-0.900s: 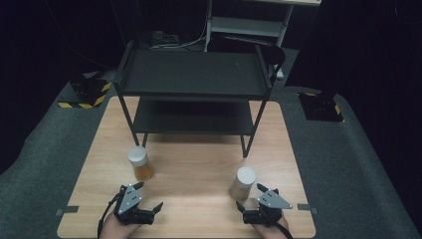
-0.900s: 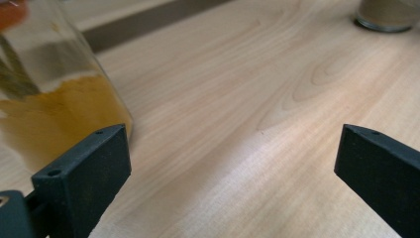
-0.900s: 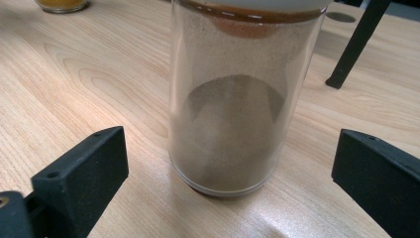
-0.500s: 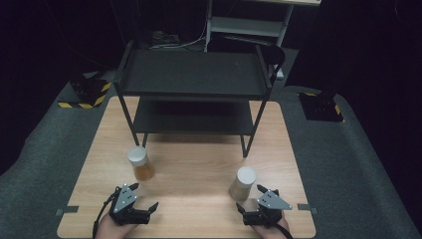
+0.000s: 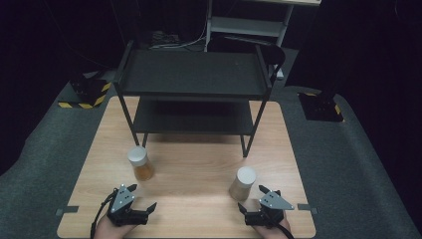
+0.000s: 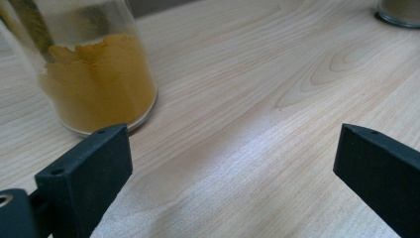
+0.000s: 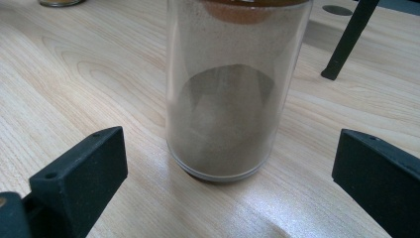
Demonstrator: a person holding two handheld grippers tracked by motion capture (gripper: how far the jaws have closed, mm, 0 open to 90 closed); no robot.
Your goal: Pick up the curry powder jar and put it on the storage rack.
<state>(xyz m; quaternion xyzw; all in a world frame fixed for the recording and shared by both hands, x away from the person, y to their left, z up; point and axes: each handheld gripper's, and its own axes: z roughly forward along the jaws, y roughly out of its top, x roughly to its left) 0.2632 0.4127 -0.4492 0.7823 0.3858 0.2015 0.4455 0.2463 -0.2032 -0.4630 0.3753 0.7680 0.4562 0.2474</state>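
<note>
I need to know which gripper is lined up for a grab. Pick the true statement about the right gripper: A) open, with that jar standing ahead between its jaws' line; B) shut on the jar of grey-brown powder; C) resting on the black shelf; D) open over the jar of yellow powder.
A: in the right gripper view the right gripper has its jaws wide apart, and the jar of grey-brown powder stands upright on the table just ahead, untouched.
</note>
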